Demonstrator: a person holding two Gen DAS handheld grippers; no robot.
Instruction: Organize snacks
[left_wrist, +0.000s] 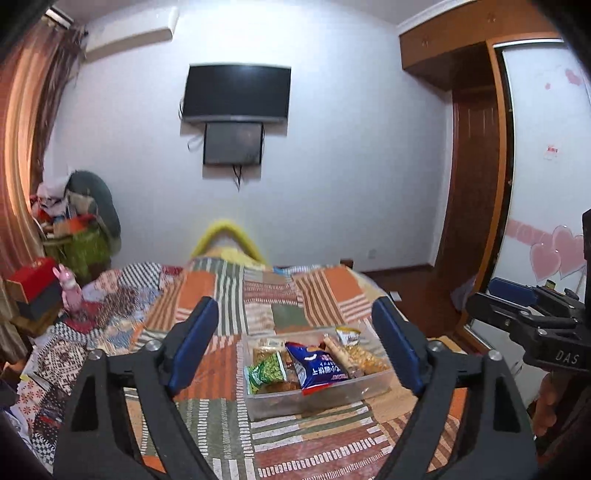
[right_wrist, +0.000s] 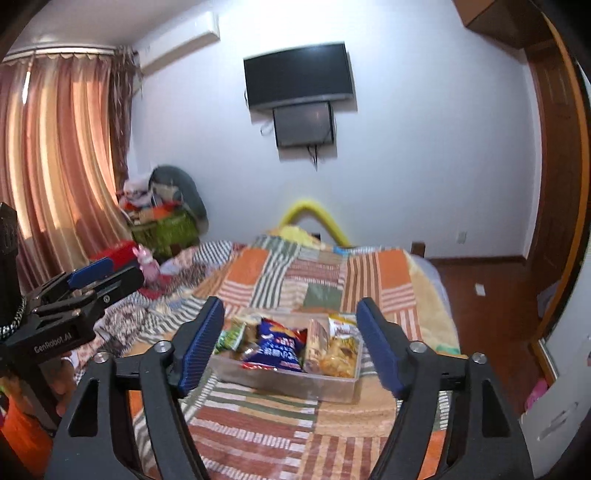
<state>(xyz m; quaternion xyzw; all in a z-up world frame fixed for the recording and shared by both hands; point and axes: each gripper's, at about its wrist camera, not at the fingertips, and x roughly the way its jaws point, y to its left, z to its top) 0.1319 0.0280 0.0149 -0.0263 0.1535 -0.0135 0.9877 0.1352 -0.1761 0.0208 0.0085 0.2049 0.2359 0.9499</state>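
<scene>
Both tools are hovering above the patchwork quilt (left_wrist: 229, 288), aimed at the clear plastic container (left_wrist: 369, 388) that is sitting on the bed, probably so it stays within easy reach. The left gripper (left_wrist: 295, 347) is holding its blue pads spread wide with nothing between them, and the right gripper (right_wrist: 290, 345) is doing the same, each framing the box from its own side. Inside, the snacks are lying packed together: a blue chip bag (left_wrist: 319, 363) is resting on top in the middle, a green pea packet (left_wrist: 266, 371) is leaning at one end and yellow packets (right_wrist: 341, 350) are filling the other. Judging by this, sorting is looking nearly finished or barely begun; I cannot tell which
</scene>
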